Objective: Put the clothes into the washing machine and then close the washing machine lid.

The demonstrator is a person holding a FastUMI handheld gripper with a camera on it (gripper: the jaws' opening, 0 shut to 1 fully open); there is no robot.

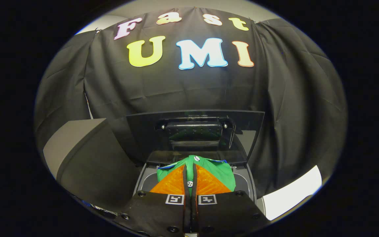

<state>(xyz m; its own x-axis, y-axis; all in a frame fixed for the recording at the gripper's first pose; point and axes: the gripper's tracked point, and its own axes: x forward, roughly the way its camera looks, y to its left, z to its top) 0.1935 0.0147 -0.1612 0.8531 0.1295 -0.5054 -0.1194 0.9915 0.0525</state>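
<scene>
Between my tongs (189, 184) hangs the green cloth (224, 172), pinched in the narrow slit where the two fingers meet; the fingers are clenched on it, with only a thin strip of fabric showing between them. I see the cloth bunched just ahead of the fingertips, a blue edge along its top and a small round white badge (196, 158) near its peak, too small for me to read. Each finger carries a square black-and-white marker (174, 199), a coded pattern and no words.

Under the cloth lies the washer (247, 184), its pale top rim showing on either side of the fingers. I cannot see the drum opening: cloth and fingers cover it, so I cannot tell whether the cloth hangs above the opening or already dips into it. Beyond stands the lid (143, 138), raised upright, dark and glossy, with a black fitting (194, 130) seen in it; whether that is a reflection or a part behind the panel I cannot make out.

Left of the washer rises a grey box (77, 148), its lower part cut off.
</scene>
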